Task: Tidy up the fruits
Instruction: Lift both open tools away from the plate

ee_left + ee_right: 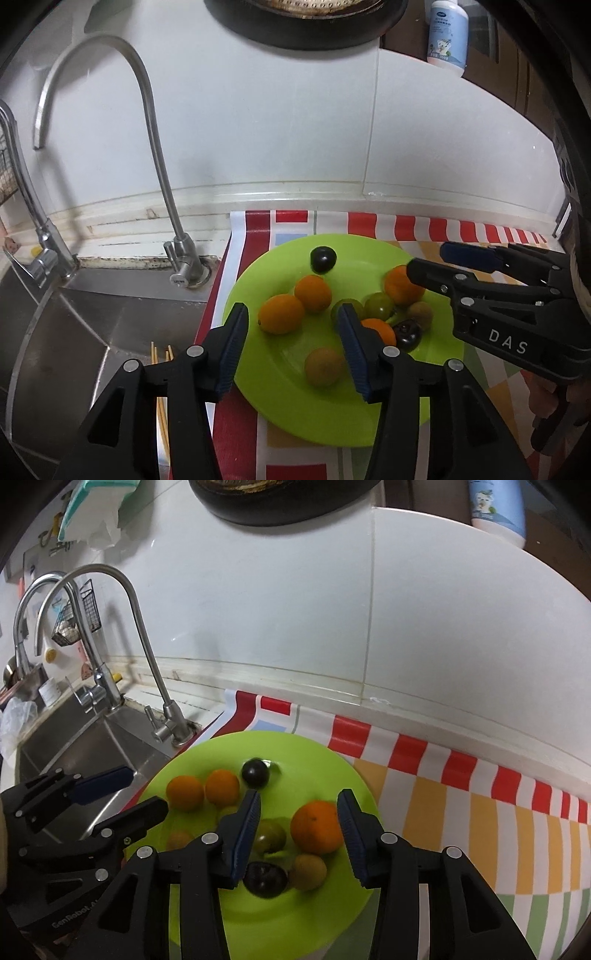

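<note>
The bench (pixel 207 716) runs along the white wall. A mat (pixel 461 812) with red, white and yellow stripes lies on it, reaching the back edge. A green plate (pixel 317 771) sits on the mat, near the sink (pixel 74 738) at the bench's left end.

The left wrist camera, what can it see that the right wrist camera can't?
Only the left wrist view shows the yellow chopsticks in the sink and a fourth orange fruit behind its tool's finger.

Only the right wrist view shows the teal sponge hung on the wall, the wire basket and the white cup beyond the sink.

Both show the green plate of fruit, the curved faucet, and both open tools: left, right.
</note>
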{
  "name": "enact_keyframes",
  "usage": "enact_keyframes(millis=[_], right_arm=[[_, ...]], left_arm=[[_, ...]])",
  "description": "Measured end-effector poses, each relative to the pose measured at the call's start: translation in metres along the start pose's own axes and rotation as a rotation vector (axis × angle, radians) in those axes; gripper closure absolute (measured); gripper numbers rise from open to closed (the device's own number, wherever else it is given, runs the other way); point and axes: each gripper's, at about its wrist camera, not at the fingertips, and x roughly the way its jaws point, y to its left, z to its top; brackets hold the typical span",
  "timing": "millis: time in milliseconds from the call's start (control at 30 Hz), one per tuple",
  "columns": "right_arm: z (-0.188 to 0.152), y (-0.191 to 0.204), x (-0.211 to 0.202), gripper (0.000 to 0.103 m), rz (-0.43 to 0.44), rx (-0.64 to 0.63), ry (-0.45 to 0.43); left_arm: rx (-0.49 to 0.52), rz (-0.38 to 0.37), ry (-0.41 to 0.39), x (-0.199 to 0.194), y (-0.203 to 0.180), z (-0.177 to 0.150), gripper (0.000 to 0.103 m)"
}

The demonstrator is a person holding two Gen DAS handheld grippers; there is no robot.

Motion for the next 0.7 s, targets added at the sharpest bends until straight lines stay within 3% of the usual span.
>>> enact_keyframes(millis=[133, 200, 367, 400, 700], right_arm=[[-0.008, -0.002, -0.017, 0.059, -0.010, 0.014, -0.003], [-0.013, -0.004, -0.029, 0.052, -0.022, 0.026, -0.012], [-0.021, -0.005, -0.062, 0.050, -0.052, 0.045, -0.047], [-0.023, -0.006, -0.069, 0.045, -0.057, 0.052, -0.056], [-0.044, -0.002, -0.139, 0.031, -0.144, 0.070, -0.144]], left_arm=[[0.005, 0.014, -0.023, -0.017, -0.003, 0.002, 0.050], [0.005, 0.022, -0.040, -0.027, -0.005, 0.001, 0.047], [0.012, 0.025, -0.074, -0.052, -0.015, -0.003, 0.039], [0.014, 0.026, -0.080, -0.055, -0.016, -0.004, 0.038], [0.022, 0.042, -0.156, -0.105, -0.033, -0.011, 0.015]])
